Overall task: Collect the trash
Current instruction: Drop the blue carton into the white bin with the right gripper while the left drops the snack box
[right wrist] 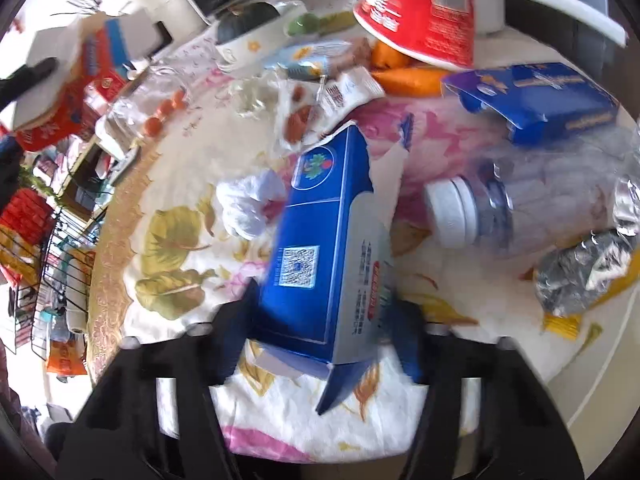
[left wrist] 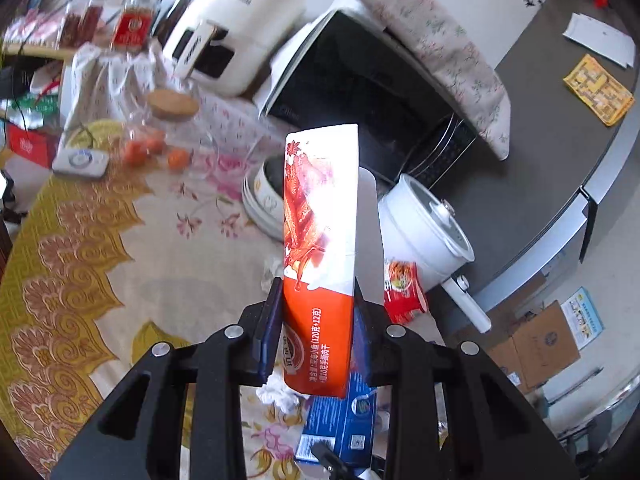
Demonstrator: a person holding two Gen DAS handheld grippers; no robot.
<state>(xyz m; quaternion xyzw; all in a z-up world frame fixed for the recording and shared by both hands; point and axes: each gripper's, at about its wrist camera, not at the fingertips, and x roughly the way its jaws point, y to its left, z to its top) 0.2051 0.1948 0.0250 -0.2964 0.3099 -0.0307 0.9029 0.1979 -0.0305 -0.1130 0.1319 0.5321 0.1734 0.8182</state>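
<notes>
My left gripper (left wrist: 316,300) is shut on a tall orange-and-white snack box (left wrist: 320,216) and holds it upright above the table. My right gripper (right wrist: 324,312) is shut on a blue-and-white carton (right wrist: 320,240), tilted over the flowered tablecloth (right wrist: 192,240). That blue carton also shows under the left gripper (left wrist: 340,416). On the cloth near the right gripper lie a crumpled white tissue (right wrist: 252,200), a second blue box (right wrist: 536,100), a clear plastic bottle with a white cap (right wrist: 520,208), a red noodle cup (right wrist: 416,12) and a crumpled foil wrapper (right wrist: 580,276).
A microwave (left wrist: 360,92), a white air fryer (left wrist: 236,24), a white pot (left wrist: 424,224) and a bowl (left wrist: 264,196) stand at the table's far side. Small oranges (left wrist: 160,152) and carrots (right wrist: 404,76) lie on the cloth. A wire rack (right wrist: 52,272) stands off the table's left edge.
</notes>
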